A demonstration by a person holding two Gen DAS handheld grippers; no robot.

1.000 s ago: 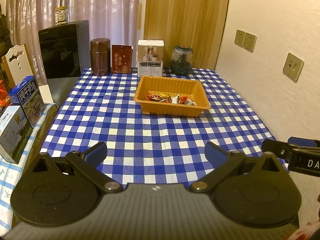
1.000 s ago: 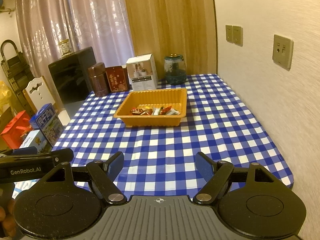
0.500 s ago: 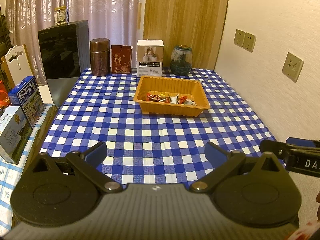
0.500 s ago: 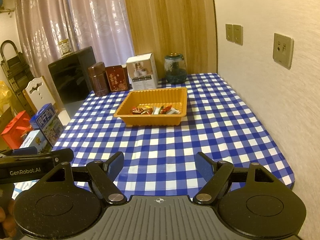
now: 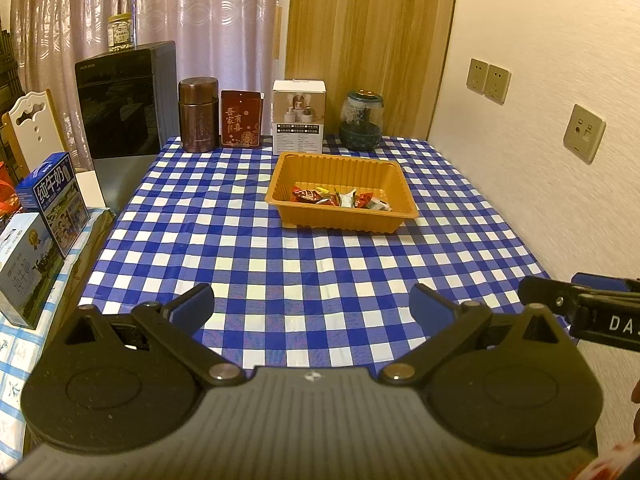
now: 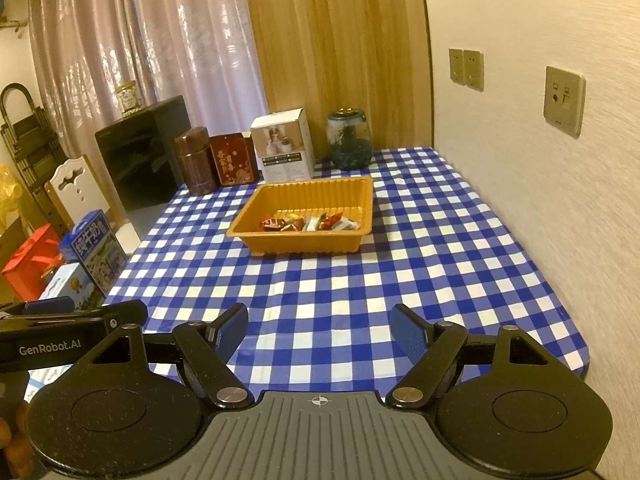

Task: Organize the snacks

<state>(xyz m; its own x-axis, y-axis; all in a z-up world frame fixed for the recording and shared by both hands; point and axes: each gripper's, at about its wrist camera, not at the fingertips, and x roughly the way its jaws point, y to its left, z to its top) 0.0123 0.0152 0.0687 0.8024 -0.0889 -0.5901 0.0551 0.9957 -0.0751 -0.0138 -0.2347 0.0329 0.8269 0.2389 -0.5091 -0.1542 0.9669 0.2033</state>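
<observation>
snacks (image 5: pixel 340 198) in orange tray (image 5: pixel 296 216)

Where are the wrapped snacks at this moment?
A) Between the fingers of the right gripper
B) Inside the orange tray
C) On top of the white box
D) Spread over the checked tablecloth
B: the wrapped snacks lie together inside the orange tray, along its near side; the checked tablecloth around it carries no loose snacks, and both grippers are open and hold nothing.
</observation>
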